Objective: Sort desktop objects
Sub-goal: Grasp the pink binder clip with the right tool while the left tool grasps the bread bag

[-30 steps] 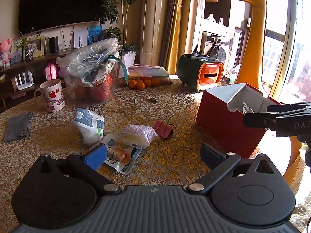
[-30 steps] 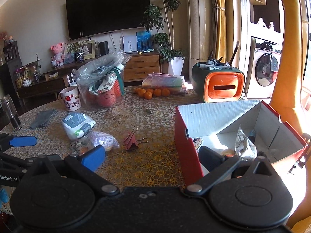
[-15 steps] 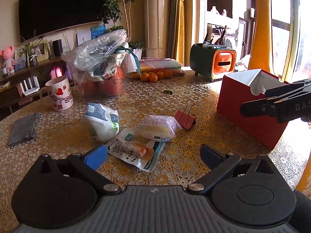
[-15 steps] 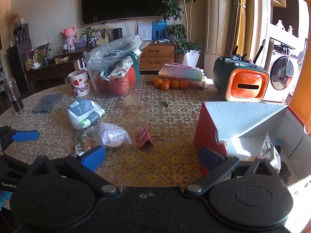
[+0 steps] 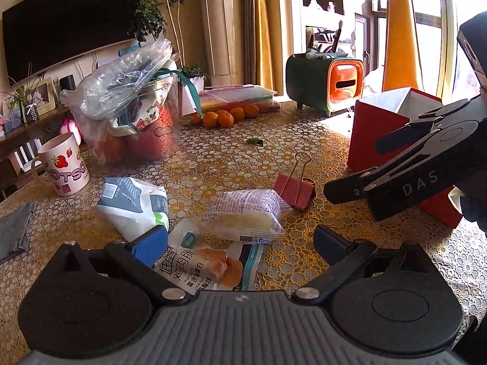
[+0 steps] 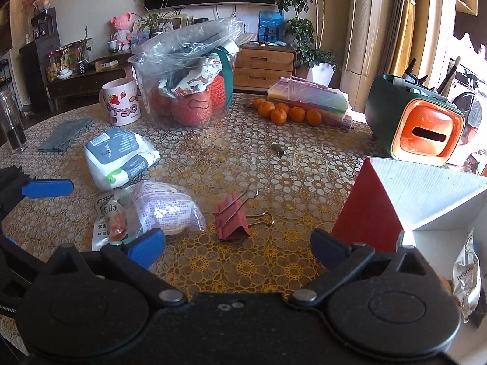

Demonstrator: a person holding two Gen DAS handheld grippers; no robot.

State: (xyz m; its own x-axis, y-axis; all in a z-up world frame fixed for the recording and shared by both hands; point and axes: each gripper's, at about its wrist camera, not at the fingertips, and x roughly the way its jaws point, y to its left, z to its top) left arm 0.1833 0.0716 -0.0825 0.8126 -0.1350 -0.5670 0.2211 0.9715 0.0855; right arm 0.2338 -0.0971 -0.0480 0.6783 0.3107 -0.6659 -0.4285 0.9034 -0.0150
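My left gripper (image 5: 240,241) is open just above a flat sausage packet (image 5: 210,266), with a purple-wrapped cake (image 5: 243,214) right behind it. A white and blue wipes pack (image 5: 134,203) lies to the left. A red binder clip (image 5: 293,190) rests between the snacks and the red box (image 5: 392,140). My right gripper (image 6: 237,248) is open and empty, low over the table just short of the binder clip (image 6: 232,220). The red box (image 6: 369,213) stands at its right, with a silver packet (image 6: 465,276) inside. The wipes pack (image 6: 117,156), cake (image 6: 167,208) and sausage packet (image 6: 109,219) lie left.
A clear tub (image 6: 185,91) stuffed with bags, a strawberry mug (image 6: 121,102), several oranges (image 6: 284,111), a stack of plastic cases (image 6: 313,97) and a green-orange pen holder (image 6: 420,121) line the far side. A grey cloth (image 6: 65,133) and a glass (image 6: 10,121) sit far left.
Both grippers have swung left and come down toward the table. The left now hovers over the sausage packet, and the right has left the box and come up to the binder clip.
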